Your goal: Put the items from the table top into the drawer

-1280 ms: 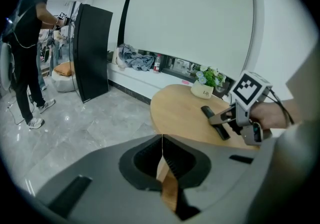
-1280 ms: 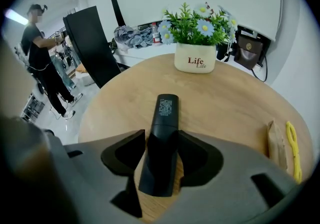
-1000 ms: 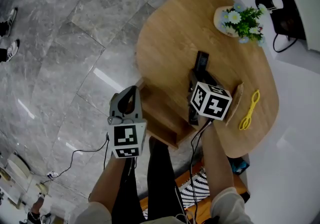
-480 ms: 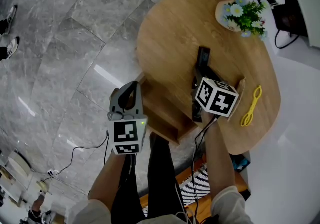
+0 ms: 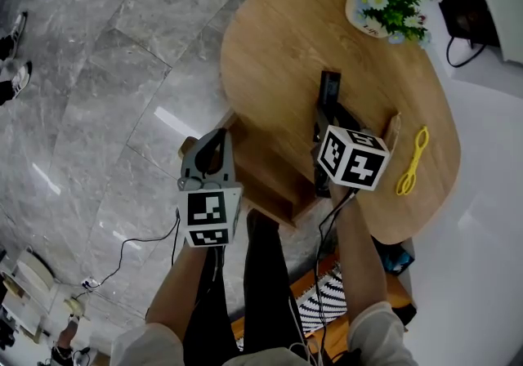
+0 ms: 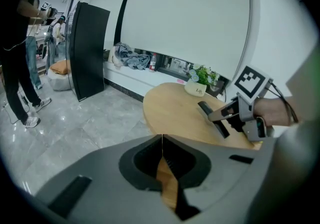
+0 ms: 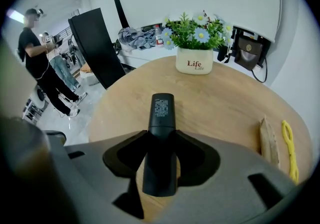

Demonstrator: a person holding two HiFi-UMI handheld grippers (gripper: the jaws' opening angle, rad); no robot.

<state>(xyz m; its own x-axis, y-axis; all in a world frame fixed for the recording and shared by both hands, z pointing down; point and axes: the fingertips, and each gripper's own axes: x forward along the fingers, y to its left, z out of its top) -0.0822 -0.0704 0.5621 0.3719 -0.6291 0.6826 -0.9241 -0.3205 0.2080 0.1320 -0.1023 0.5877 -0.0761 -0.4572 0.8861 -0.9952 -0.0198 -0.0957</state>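
A black remote control points away from me over the round wooden table. My right gripper is shut on its near half, and the jaws press its two sides in the right gripper view, remote, gripper. An open wooden drawer sticks out from under the table's near edge. My left gripper hangs shut and empty just left of the drawer, over the floor; in its own view the left gripper shows its jaws meeting in a thin seam.
A yellow looped item and a small wooden piece lie on the table to the right of the remote. A white pot of flowers stands at the far edge. Grey marble floor lies to the left. People stand far off.
Both grippers stay almost where they were. The head view has shifted a little, so the table sits slightly higher in the picture.
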